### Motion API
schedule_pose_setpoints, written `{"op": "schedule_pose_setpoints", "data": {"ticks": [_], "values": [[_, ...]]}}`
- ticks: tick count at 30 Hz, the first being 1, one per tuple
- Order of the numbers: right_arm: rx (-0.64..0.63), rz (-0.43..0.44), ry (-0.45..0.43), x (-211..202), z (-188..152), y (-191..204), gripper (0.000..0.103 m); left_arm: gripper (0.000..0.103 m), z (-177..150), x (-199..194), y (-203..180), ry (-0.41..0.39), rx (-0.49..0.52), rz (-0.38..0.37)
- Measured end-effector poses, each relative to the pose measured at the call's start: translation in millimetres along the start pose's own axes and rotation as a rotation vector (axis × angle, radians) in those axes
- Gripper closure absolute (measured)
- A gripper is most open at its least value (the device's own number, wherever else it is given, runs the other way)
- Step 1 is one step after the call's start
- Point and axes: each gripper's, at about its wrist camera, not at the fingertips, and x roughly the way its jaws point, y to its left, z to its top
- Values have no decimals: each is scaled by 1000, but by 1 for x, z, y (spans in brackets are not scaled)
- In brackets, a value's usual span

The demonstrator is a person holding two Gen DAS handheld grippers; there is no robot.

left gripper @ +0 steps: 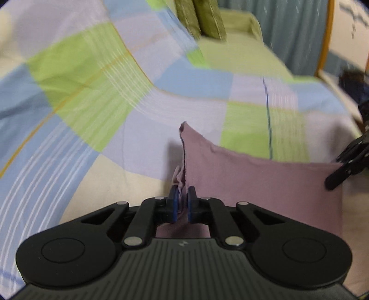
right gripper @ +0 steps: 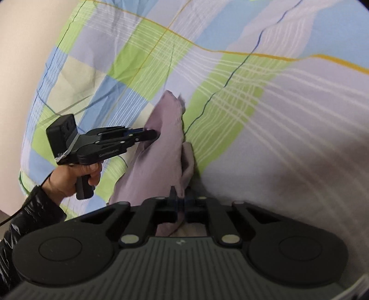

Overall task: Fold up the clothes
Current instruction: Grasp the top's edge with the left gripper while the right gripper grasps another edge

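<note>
A mauve garment [left gripper: 258, 182] hangs stretched above the checked bedspread [left gripper: 92, 97]. My left gripper [left gripper: 183, 198] is shut on one edge of the mauve garment, with cloth bunched between its blue pads. My right gripper [right gripper: 182, 199] is shut on the other edge of the mauve garment [right gripper: 159, 157]. The right gripper also shows at the right rim of the left wrist view [left gripper: 341, 175], touching the cloth. The left gripper shows in the right wrist view [right gripper: 150, 135], held by a hand, its fingers closed on the cloth's side.
The bedspread [right gripper: 253, 92] covers a bed that fills both views. Green pillows [left gripper: 203, 18] lie at the head of the bed. A teal curtain [left gripper: 288, 30] and a wooden frame [left gripper: 325, 46] stand beyond it. A pale wall [right gripper: 20, 46] is at the left.
</note>
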Motion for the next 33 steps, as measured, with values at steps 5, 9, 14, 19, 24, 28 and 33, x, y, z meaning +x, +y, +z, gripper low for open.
{"op": "schedule_pose_setpoints", "data": {"ticks": [5,9,14,19,24,28,33], "values": [[-347,3,19,-6,67,69,100,99,3,-75,14,-211,-141,72],[-633,-37,-72,-15,116,144,100,99,11,-185,4,-417,-197,238],[-1072,28,-280,-65,115,231,100,99,-5,-275,-70,-551,-150,360],[-1363,82,-226,-116,36,249,100,98,-74,-291,-176,-542,-102,379],[-1450,155,-26,-133,-63,206,100,98,-184,-273,-261,-443,-200,361],[-1460,152,203,-137,-159,159,100,98,-257,-256,-318,-339,-307,350],[-1544,109,315,-141,-210,142,100,98,-291,-245,-347,-268,-360,340]]}}
